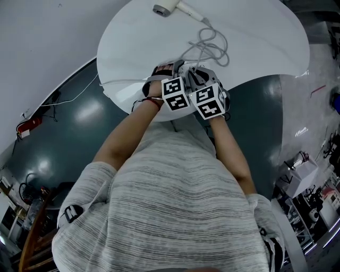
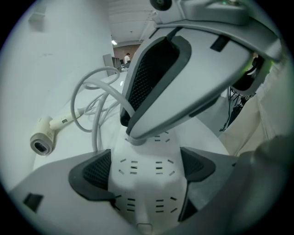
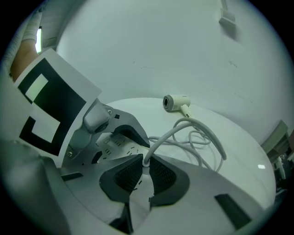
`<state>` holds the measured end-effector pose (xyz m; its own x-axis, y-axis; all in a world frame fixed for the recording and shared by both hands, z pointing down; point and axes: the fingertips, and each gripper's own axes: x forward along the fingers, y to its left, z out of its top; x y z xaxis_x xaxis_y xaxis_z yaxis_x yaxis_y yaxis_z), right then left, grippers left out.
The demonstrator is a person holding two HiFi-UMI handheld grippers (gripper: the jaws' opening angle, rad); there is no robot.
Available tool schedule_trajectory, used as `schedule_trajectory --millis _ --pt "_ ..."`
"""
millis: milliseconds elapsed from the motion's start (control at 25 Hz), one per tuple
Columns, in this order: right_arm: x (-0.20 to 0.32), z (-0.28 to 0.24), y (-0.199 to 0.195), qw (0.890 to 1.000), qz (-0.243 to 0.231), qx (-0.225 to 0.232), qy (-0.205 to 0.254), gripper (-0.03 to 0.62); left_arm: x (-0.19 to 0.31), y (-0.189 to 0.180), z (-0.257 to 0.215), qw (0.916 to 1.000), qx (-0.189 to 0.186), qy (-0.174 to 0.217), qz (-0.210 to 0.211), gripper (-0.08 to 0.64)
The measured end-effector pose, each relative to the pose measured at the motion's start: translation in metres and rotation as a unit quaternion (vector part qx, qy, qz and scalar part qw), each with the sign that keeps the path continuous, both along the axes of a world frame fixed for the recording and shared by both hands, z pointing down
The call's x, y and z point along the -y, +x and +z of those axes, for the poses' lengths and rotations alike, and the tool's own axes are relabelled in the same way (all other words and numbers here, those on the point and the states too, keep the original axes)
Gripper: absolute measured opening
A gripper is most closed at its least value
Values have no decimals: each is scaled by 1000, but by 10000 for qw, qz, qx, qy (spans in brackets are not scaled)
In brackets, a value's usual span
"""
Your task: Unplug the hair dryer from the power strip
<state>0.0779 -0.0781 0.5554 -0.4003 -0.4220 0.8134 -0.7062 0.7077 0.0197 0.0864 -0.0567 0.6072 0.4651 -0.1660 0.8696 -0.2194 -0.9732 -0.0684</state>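
Observation:
A white hair dryer (image 1: 169,8) lies at the far side of the round white table (image 1: 255,32). Its grey cord (image 1: 210,45) loops back toward my two grippers at the near edge. In the left gripper view, my left gripper (image 2: 144,173) has both dark pads pressed against the sides of the white power strip (image 2: 147,193). The right gripper's jaw hangs over it at the plug (image 2: 135,139). In the right gripper view, my right gripper (image 3: 146,175) is shut on the plug (image 3: 146,169), and the cord (image 3: 202,133) rises from it toward the dryer (image 3: 176,103).
Dark glossy floor (image 1: 255,117) surrounds the table. A thin cable (image 1: 64,101) runs along the floor at the left toward a red device (image 1: 27,126). Benches with equipment (image 1: 313,191) stand at the lower right. The person's torso fills the bottom of the head view.

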Motion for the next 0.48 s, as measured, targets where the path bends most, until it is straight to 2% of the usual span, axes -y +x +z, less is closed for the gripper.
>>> schedule_trajectory --millis 200,360,480 --pt "8 -2 0 9991 322 156 -206 56 2 0 1 10000 19 -48 -39 457" --pt "-1 -5 2 9995 280 -19 -127 52 0 1 2 10000 53 -58 -39 459" --pt "1 -6 2 9993 280 3 -236 52 0 1 1 10000 50 -60 -28 459"
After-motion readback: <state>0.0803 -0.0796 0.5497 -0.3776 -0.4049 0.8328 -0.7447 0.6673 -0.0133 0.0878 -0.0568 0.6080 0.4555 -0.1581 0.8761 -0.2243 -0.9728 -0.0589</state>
